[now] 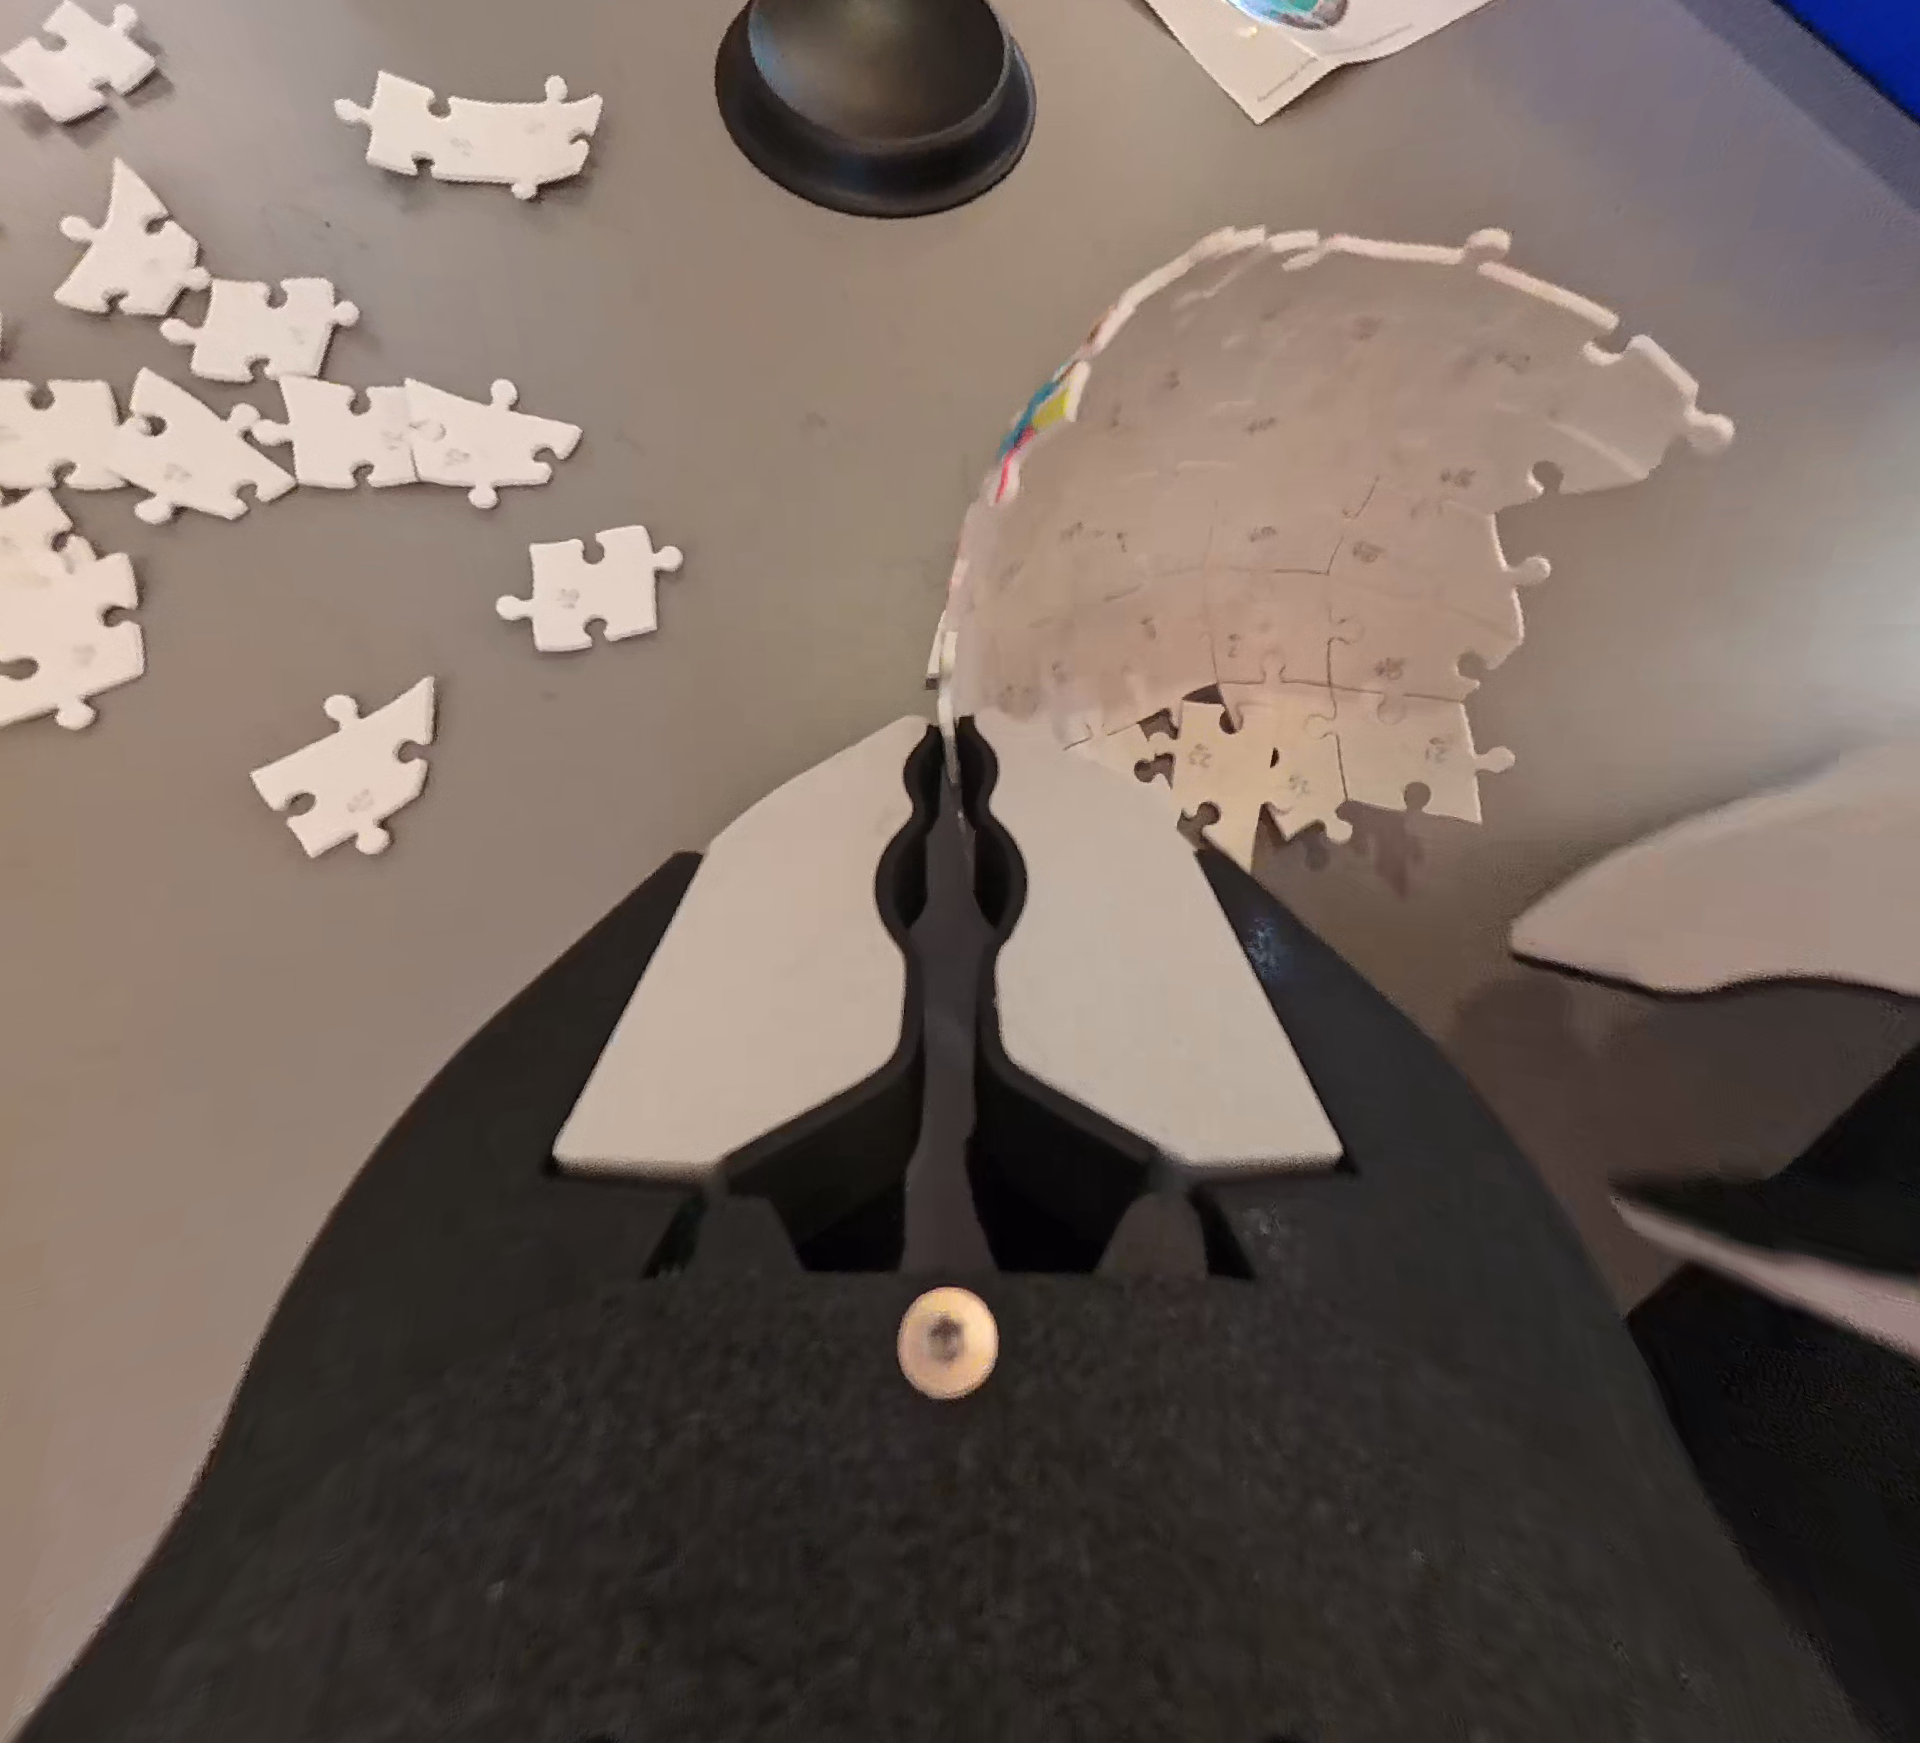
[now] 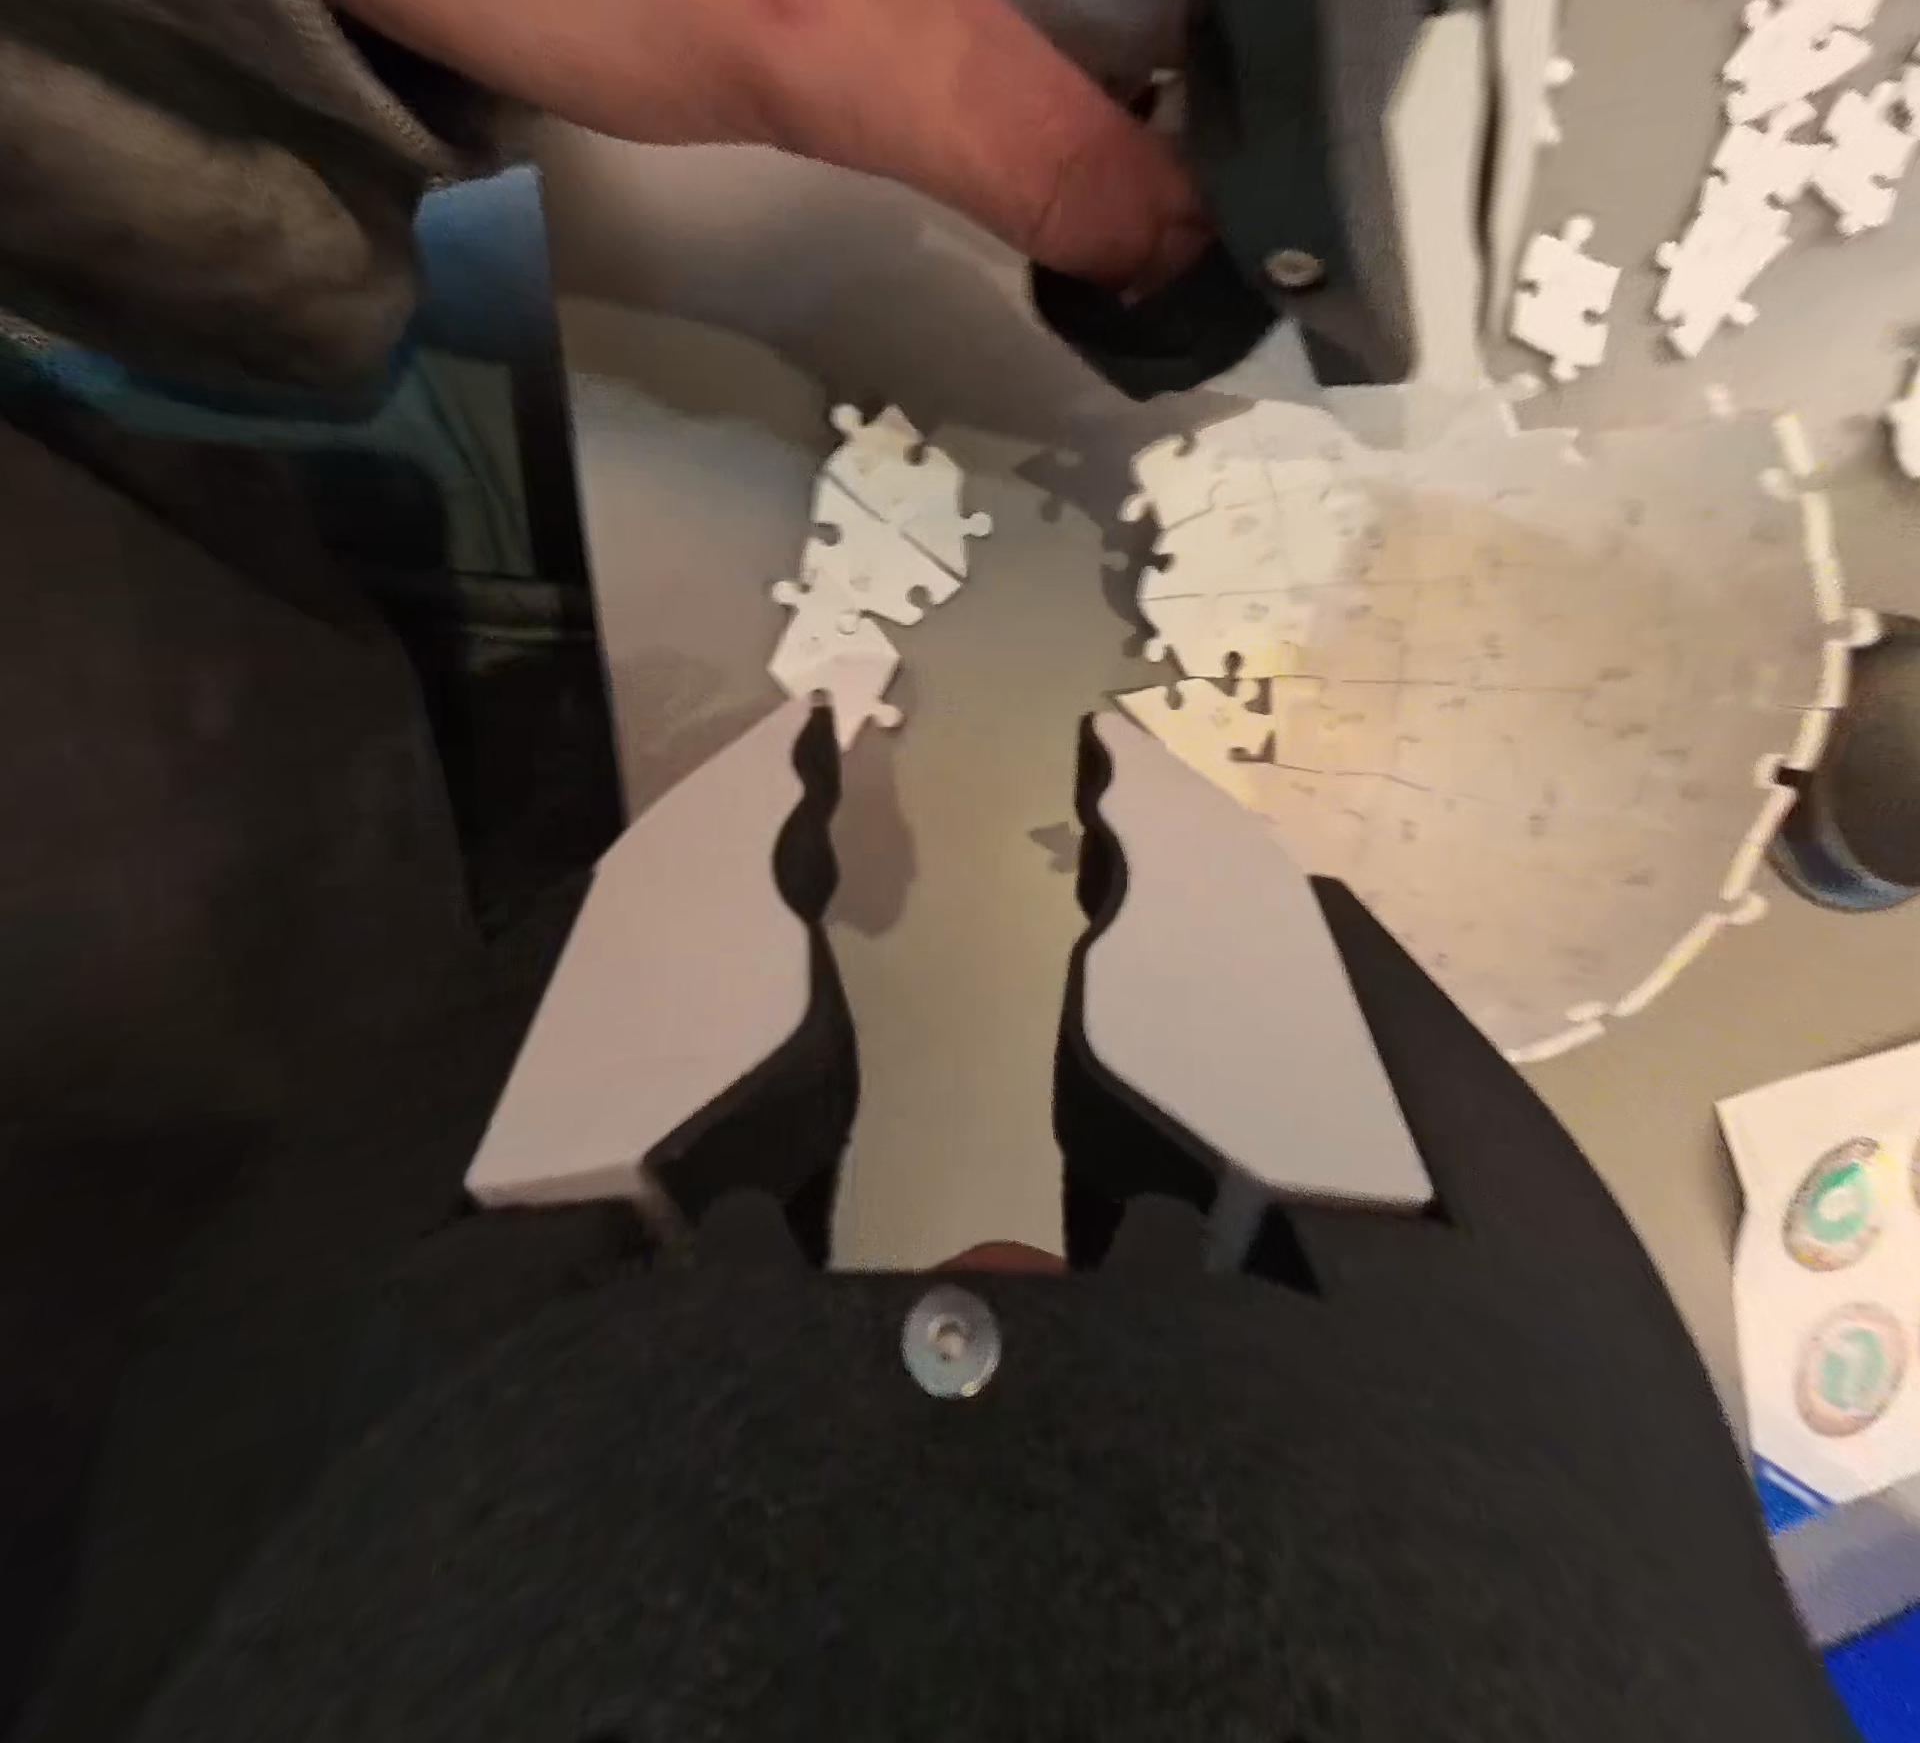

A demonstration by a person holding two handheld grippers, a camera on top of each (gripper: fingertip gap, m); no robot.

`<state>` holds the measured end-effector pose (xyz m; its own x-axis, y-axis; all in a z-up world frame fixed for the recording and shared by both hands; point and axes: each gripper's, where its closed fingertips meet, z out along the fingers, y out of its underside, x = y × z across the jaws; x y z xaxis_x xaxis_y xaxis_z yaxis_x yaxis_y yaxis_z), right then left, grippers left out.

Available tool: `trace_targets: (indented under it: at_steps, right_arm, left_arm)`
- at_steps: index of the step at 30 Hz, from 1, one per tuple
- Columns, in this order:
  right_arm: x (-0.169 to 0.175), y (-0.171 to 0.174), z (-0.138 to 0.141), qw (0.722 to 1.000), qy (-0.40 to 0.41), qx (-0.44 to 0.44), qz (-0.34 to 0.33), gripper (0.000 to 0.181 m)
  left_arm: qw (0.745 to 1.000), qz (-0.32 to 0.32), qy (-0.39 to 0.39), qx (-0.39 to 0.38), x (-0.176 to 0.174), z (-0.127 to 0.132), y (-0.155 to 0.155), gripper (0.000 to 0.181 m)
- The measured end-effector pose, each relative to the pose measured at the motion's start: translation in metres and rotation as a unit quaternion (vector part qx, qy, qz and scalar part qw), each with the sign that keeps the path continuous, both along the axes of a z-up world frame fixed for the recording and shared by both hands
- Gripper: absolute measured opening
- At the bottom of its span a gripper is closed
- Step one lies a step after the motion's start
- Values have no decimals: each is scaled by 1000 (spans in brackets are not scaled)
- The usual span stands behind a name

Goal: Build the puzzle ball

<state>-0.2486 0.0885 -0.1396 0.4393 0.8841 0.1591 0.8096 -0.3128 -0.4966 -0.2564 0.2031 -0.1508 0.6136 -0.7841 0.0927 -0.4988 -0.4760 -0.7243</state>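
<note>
Right tool nearer the loose strip

Left tool point(image 1: 954, 743) pinches the curved white puzzle shell's point(image 1: 1299, 530) rim; right tool point(image 2: 951, 727), gaping empty, faces the joined white strip point(image 2: 878, 550) just far-left.

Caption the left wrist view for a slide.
Left gripper shut on the edge of the half-built puzzle ball, loose pieces and black stand beyond.

Right gripper point(image 2: 951, 717): fingers standing apart over the grey worktop point(image 2: 966, 1018). Joined strip of pieces point(image 2: 883, 550) lying at the left fingertip. Curved shell point(image 2: 1455, 706) sitting right. Loose pieces point(image 2: 1766, 135) lying beyond. Hand point(image 2: 779, 31) gripping the other gripper point(image 2: 1278, 135). Leaflet point(image 2: 1829, 1278) lying lower right.
</note>
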Motion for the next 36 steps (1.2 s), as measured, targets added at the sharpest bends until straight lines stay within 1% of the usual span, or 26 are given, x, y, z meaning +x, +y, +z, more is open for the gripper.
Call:
trace_targets:
  at_steps: [2, 3, 4, 6, 8, 10, 11, 13, 14, 16, 18, 22, 27, 29, 31, 33, 36]
  right_arm:
    - [11, 19, -9, 999, -22, 9, -40, 17]
    - [14, 23, -17, 998, -33, -5, -57, 3]
    - [16, 27, -23, 996, -33, -17, -81, 0]
    - [18, 36, -30, 991, -11, -22, -135, 0]
    - [21, 44, -29, 984, 6, -7, -175, 0]
    - [22, 52, -26, 979, 20, 16, -201, 0]
    - [24, 52, -31, 978, 11, 5, -209, 0]
    - [21, 50, -40, 977, 9, -24, -210, 1]
    - [18, 50, -41, 978, 14, -29, -207, 5]
    - [17, 54, -42, 978, 12, -19, -209, 24]
    - [17, 54, -46, 979, -6, -19, -203, 31]
    - [11, 51, -51, 981, -10, -28, -189, 31]
    - [5, 40, -55, 985, -6, -66, -162, 33]
    - [4, 37, -54, 986, -7, -72, -147, 28]
    - [6, 34, -53, 987, -10, -81, -140, 28]
    - [5, 37, -44, 988, 0, -61, -140, 28]
    - [5, 38, -38, 989, -14, -32, -145, 26]
  left_arm:
    - [1000, -7, 0, 3, 0, 1, 0, 2]
    - [1000, -10, 0, 4, 1, 1, 0, 2]
    - [1000, -11, 2, 6, 0, 1, 0, 2]
    - [1000, -14, 3, 8, 0, 2, 0, 2]
    - [1000, -13, 1, 9, 0, 2, 0, 2]
    - [1000, -12, -1, 8, 0, 2, 0, 2]
    - [1000, -11, -1, 5, 0, 1, 0, 2]
    - [1000, -11, -7, -2, 1, 0, 0, 2]
    - [1000, -10, -9, -5, 1, 0, 0, 2]
    - [1000, -10, -10, -8, 0, -1, 0, 2]
    - [1000, -9, -9, -11, -1, -2, 1, 3]
    - [1000, -6, -14, -11, -1, -1, 2, 2]
    - [1000, -6, -15, -11, -2, 0, 2, 2]
    - [1000, -7, -13, -9, -2, 0, 2, 2]
    - [1000, -9, -11, -8, -2, 0, 2, 2]
    - [1000, -7, -9, -7, -2, 0, 2, 2]
    - [1000, -3, -7, -6, -3, 1, 2, 2]
